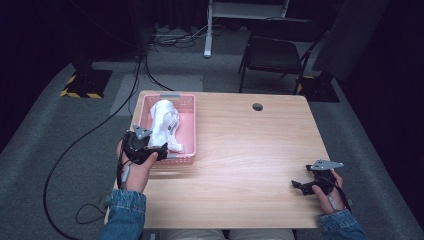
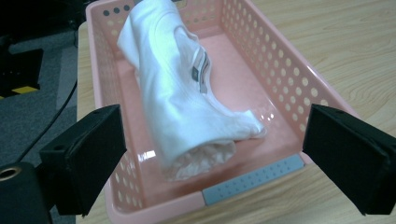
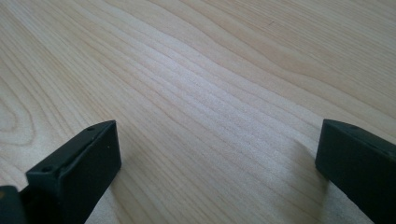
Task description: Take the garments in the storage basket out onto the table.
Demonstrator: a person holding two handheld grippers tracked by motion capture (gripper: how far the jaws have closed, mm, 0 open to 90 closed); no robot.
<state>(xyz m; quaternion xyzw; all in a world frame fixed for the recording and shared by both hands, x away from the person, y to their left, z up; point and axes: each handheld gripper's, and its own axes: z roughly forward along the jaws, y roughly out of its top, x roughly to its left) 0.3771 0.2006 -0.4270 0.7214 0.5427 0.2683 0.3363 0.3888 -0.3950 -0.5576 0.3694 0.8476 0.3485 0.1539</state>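
Observation:
A pink perforated basket (image 1: 187, 131) (image 2: 280, 70) stands on the left part of the wooden table (image 1: 240, 150). Inside it lies a rolled white garment (image 1: 165, 125) (image 2: 182, 102) with a small grey label. My left gripper (image 1: 150, 147) (image 2: 219, 158) hovers at the basket's near end, open, its jaws spread wide on either side of the roll's near end and holding nothing. My right gripper (image 1: 305, 186) (image 3: 217, 168) rests low over bare wood near the table's front right corner, open and empty.
A round cable hole (image 1: 257, 106) sits near the table's far edge. Behind the table stand a black chair (image 1: 277, 52) and a white desk leg (image 1: 208, 30). Cables (image 1: 90, 135) run over the grey floor on the left.

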